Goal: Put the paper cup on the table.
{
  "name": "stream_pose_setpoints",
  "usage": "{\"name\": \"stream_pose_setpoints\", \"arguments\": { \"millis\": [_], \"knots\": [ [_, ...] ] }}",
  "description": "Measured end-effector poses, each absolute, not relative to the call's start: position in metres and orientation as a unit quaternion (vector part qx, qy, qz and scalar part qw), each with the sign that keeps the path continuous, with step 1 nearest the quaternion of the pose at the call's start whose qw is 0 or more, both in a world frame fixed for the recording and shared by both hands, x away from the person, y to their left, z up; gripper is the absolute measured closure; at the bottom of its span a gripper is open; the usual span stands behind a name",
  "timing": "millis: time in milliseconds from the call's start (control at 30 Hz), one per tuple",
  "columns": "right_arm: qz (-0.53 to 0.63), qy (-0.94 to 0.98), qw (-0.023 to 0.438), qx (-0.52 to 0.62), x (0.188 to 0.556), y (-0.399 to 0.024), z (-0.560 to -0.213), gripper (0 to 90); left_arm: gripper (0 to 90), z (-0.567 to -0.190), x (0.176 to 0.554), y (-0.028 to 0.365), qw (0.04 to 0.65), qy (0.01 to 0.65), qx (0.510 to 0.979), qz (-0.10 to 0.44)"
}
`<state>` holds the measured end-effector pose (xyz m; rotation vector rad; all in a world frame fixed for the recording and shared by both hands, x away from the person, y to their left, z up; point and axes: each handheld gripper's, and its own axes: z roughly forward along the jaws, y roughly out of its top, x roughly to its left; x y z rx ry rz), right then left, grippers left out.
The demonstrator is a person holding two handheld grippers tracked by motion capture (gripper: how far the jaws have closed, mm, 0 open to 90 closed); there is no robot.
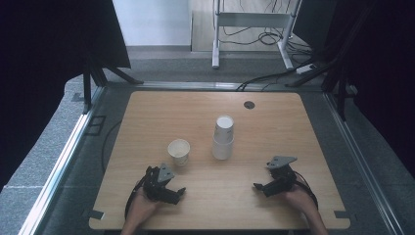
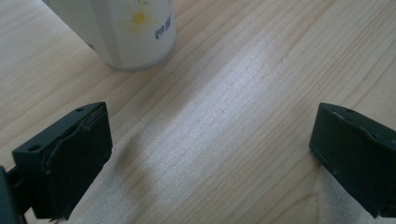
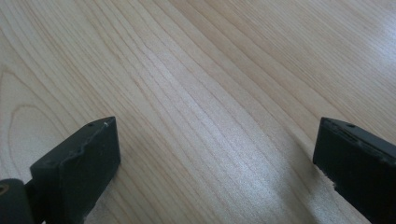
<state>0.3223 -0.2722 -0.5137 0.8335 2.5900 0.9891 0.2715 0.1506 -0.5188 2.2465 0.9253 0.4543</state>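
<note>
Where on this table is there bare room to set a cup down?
The wooden table is bare along its far edge, down both sides, and between the left gripper and right gripper, both with jaws open. The middle is crowded: the single paper cup and the stack of paper cups stand close together.
</note>
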Motion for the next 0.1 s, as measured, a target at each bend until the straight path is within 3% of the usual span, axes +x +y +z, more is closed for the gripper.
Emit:
{"name": "stream_pose_setpoints", "arguments": {
  "millis": [100],
  "knots": [
    [0.339, 0.889, 0.122, 0.284, 0.3218, -0.2731, -0.5134, 0.8, 0.0, -0.5186, 0.2716, 0.1512, 0.328, 0.355, 0.858, 0.176]
  ]
}}
